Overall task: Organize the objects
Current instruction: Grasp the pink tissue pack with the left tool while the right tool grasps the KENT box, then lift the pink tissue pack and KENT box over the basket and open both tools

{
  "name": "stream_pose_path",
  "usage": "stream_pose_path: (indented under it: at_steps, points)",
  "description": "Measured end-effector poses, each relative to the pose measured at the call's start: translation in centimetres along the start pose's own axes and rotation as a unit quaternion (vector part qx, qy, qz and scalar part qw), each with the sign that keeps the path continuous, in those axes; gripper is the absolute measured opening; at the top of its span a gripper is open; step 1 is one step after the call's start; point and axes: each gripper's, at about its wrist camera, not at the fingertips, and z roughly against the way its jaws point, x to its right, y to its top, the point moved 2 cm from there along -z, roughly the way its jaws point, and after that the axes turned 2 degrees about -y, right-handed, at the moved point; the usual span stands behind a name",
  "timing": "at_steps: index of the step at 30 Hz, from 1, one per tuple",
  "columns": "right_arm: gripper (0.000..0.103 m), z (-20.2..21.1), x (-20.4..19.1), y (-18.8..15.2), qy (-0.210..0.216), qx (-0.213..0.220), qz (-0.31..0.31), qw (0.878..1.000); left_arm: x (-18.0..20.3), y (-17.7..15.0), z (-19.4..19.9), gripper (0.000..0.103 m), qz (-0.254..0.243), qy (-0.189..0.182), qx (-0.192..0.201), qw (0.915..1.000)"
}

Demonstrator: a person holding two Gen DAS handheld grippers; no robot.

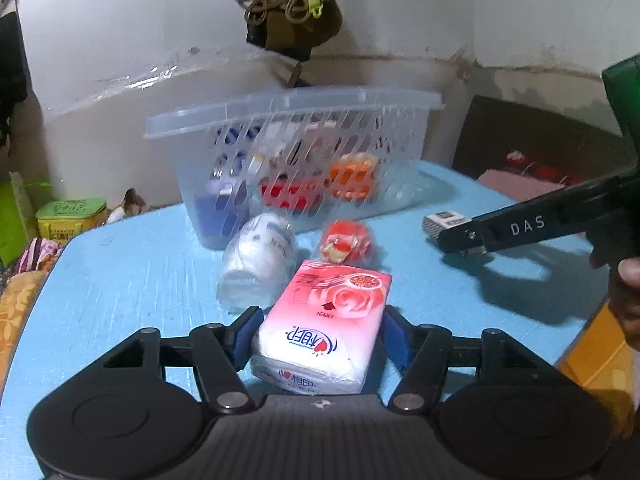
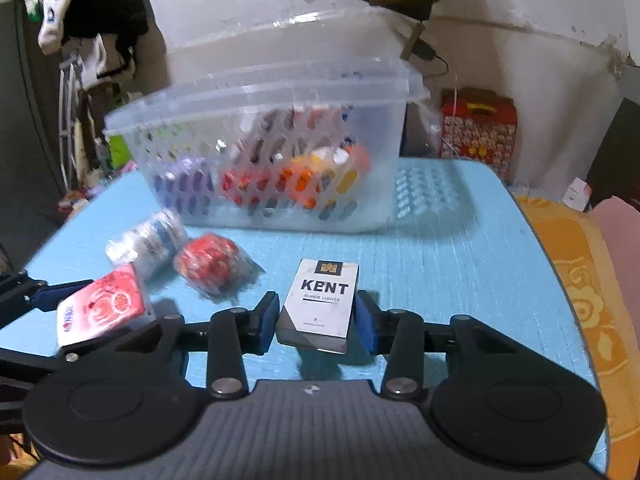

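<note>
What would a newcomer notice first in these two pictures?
Probably the pink tissue pack, lying on the blue table between the jaws of the left gripper, and the Kent box between the jaws of the right gripper. Behind them stands a clear basket with colourful things inside. Two small wrapped items, one white and one red, lie in front of the basket.

Indoor light is moderate and comes from above, laying soft dark shadows on the blue table (image 1: 120, 280) under the right gripper (image 1: 452, 236). Both fisheye views bend strongly at the edges, with black corners. Motion blur smears the clear basket (image 2: 256, 128) and the wrapped items; the cigarette pack (image 2: 320, 304) print stays sharp.
</note>
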Motion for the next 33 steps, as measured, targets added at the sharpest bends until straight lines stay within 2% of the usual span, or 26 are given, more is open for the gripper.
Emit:
stream_pose_path:
  at_steps: [6, 13, 21, 27, 33]
  points:
    - [0.044, 1.9, -0.3, 1.1, 0.024, 0.038, -0.003, 0.999, 0.3, 0.9, 1.4, 0.067, -0.003, 0.004, 0.029, 0.9996]
    - [0.044, 1.6, -0.7, 1.3, 0.042, 0.035, 0.000, 0.998, -0.2, 1.4, 1.7, 0.067, 0.009, 0.003, 0.035, 0.9993]
    - [0.044, 2.7, 0.1, 1.4, 0.066, 0.042, -0.025, 0.997, -1.3, 2.2, 2.7, 0.067, 0.034, 0.011, 0.053, 0.9979]
    - [0.044, 5.1, -1.2, 1.2, 0.052, 0.083, 0.017, 0.995, -1.4, 2.7, 3.7, 0.067, 0.035, 0.015, 0.072, 0.9967]
    - [0.044, 6.2, -2.1, 0.7, 0.065, 0.091, 0.041, 0.993, -1.1, 3.0, 4.8, 0.067, 0.029, 0.019, 0.087, 0.9956]
